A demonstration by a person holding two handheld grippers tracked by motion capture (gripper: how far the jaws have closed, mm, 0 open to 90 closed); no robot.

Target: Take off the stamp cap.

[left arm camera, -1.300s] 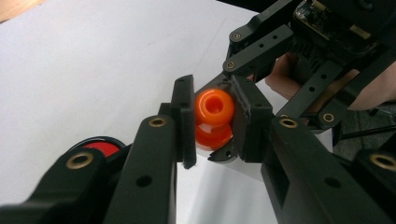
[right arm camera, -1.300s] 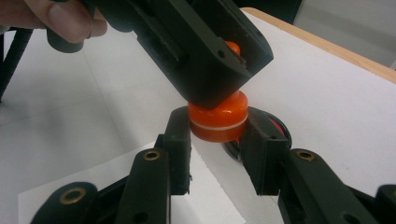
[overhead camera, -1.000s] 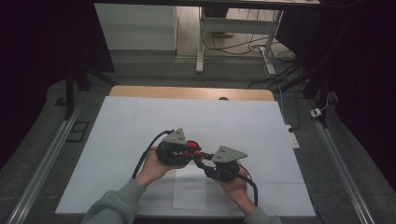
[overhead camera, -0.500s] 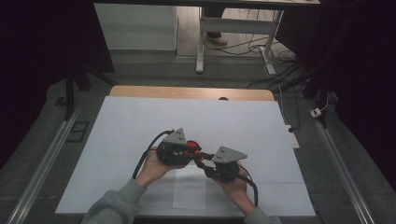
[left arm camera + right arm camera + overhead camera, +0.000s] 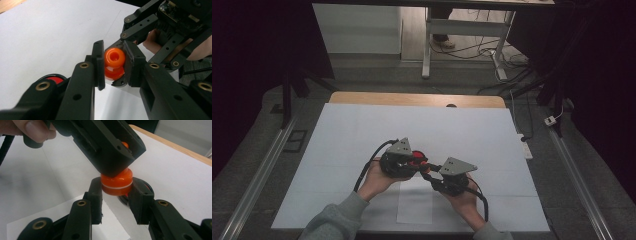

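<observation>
Two tools met over near-centre of bench (image 5: 362, 125), above white sheet. Left tool (image 5: 113, 65) clamped tight on upper orange bead (image 5: 114, 57); right tool (image 5: 117, 188) clamped on lower orange bead (image 5: 116, 185). Beads sat stacked, touching, white seam between them, held just off bench. Red-and-black piece (image 5: 414, 156) lay just behind tools. Judgement: joining or parting of beads midway; both grips set, whether pieces were locked could not be told.

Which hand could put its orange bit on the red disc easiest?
Probably left: the left gripper, shut on the upper orange bit, sits right beside the red disc; the right gripper grips the lower bit.
</observation>
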